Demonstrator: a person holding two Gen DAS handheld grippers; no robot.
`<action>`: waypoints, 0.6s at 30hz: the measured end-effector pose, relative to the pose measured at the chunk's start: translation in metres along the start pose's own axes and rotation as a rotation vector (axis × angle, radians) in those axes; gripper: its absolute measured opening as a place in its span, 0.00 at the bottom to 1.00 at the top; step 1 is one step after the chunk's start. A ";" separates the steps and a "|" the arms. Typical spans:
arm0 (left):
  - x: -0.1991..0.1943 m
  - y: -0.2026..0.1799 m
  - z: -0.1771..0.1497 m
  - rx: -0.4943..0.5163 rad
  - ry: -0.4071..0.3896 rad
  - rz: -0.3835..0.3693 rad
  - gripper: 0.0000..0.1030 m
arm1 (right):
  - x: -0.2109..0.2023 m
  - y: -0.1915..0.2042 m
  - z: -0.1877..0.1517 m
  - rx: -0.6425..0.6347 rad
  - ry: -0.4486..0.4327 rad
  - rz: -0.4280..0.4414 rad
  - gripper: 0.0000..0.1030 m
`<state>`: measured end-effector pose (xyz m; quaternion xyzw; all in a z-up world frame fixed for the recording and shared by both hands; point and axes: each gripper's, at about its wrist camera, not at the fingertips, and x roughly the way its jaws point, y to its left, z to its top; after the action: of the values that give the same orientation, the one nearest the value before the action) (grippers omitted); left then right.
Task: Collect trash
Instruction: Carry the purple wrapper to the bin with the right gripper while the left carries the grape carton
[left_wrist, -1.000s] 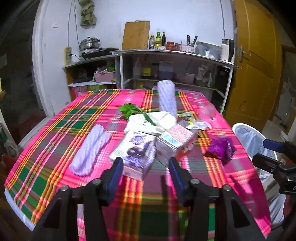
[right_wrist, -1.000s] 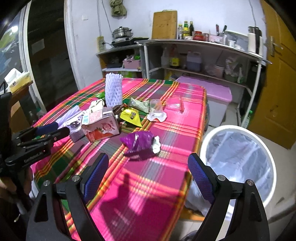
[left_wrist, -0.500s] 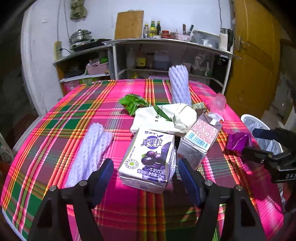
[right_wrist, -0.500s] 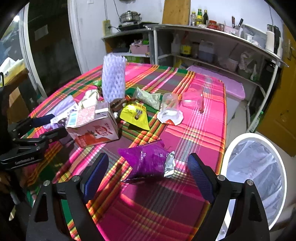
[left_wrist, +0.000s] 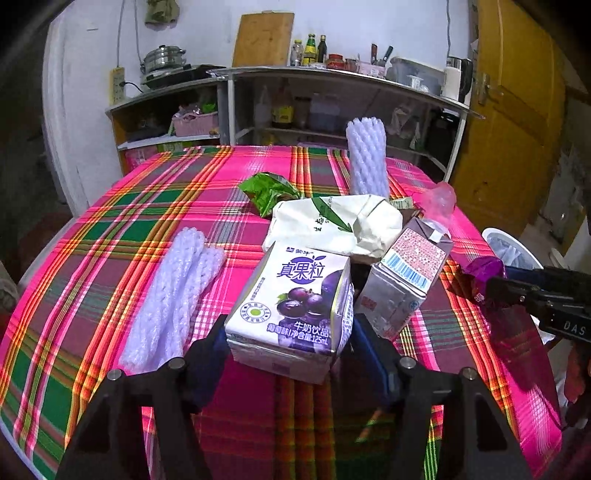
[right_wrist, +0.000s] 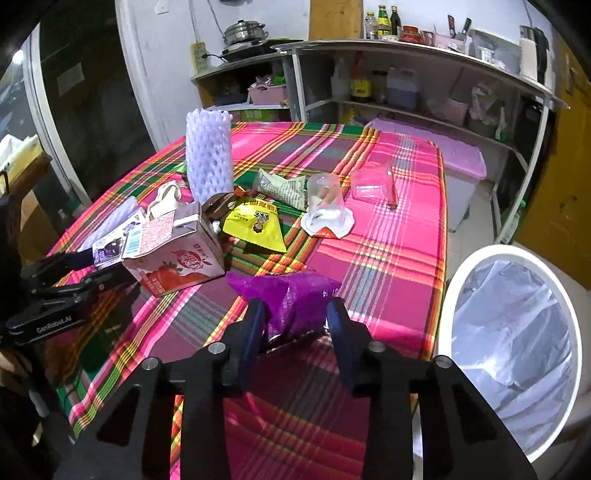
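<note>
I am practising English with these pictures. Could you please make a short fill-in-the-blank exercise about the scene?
1. The right gripper closes around the ____ wrapper.
2. The left gripper straddles the carton printed with ____.
3. The white bin is lined with a ____ bag.
4. One foam net sleeve stands ____.

Missing words: purple; blueberries; plastic; upright

2 milk cartons (left_wrist: 291, 299), 3 foam nets (left_wrist: 173, 295), 1 clear cup (right_wrist: 325, 203), 1 bin (right_wrist: 513, 347).

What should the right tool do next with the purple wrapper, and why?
Probably close fully, then lift. The right tool, whose jaws have just been closing, straddles the purple wrapper, which lies on the tablecloth. The lined bin stands open right beside the table.
</note>
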<state>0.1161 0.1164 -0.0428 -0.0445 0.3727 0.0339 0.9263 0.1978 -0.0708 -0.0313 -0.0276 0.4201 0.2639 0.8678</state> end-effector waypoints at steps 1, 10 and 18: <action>-0.002 0.000 -0.002 -0.006 -0.004 0.000 0.63 | -0.002 0.000 -0.001 0.005 -0.002 0.004 0.33; -0.031 -0.006 -0.012 -0.047 -0.058 0.001 0.62 | -0.019 0.000 -0.016 0.026 -0.020 0.022 0.32; -0.060 -0.022 -0.016 -0.046 -0.106 0.002 0.61 | -0.047 -0.006 -0.027 0.057 -0.058 0.020 0.32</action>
<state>0.0643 0.0914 -0.0114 -0.0638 0.3220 0.0455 0.9435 0.1577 -0.1035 -0.0153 0.0091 0.4024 0.2612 0.8773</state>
